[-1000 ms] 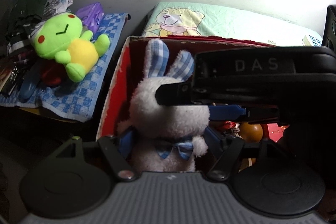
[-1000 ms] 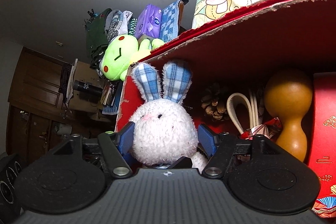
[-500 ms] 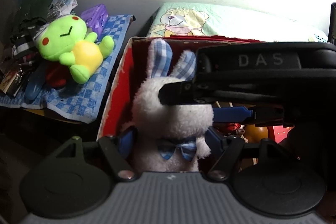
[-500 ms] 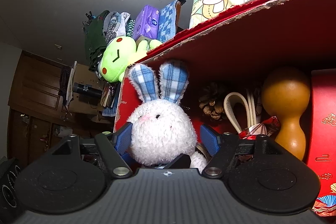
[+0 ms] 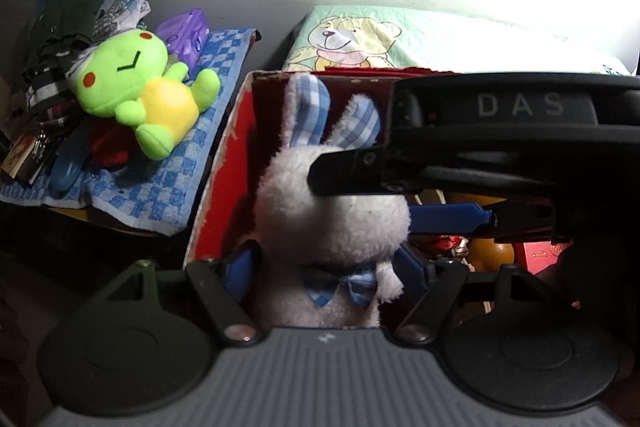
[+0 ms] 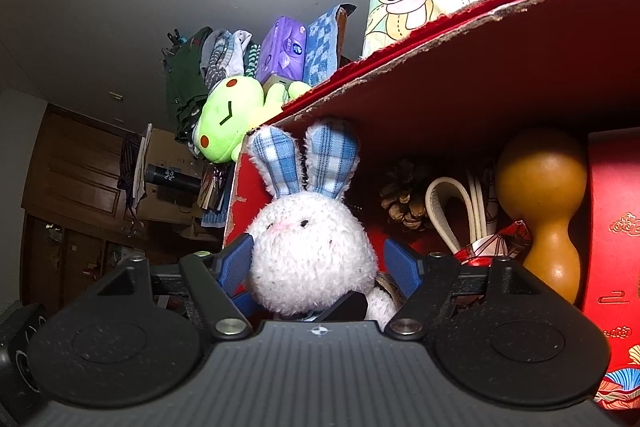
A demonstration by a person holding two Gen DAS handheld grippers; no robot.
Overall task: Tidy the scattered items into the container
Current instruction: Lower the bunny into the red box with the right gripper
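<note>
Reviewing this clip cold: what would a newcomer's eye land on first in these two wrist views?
The fluffy white plush rabbit with blue plaid ears, sitting in the left corner of the red cardboard box between the blue pads of both grippers. Next, the lime-green plush frog lying on a blue checked cloth left of the box, and the orange-brown gourd deeper inside it.

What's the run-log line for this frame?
left gripper: around white plush rabbit, contact unclear | right gripper: astride rabbit head, gaps visible | rabbit: inside red cardboard box | green plush frog: outside
</note>
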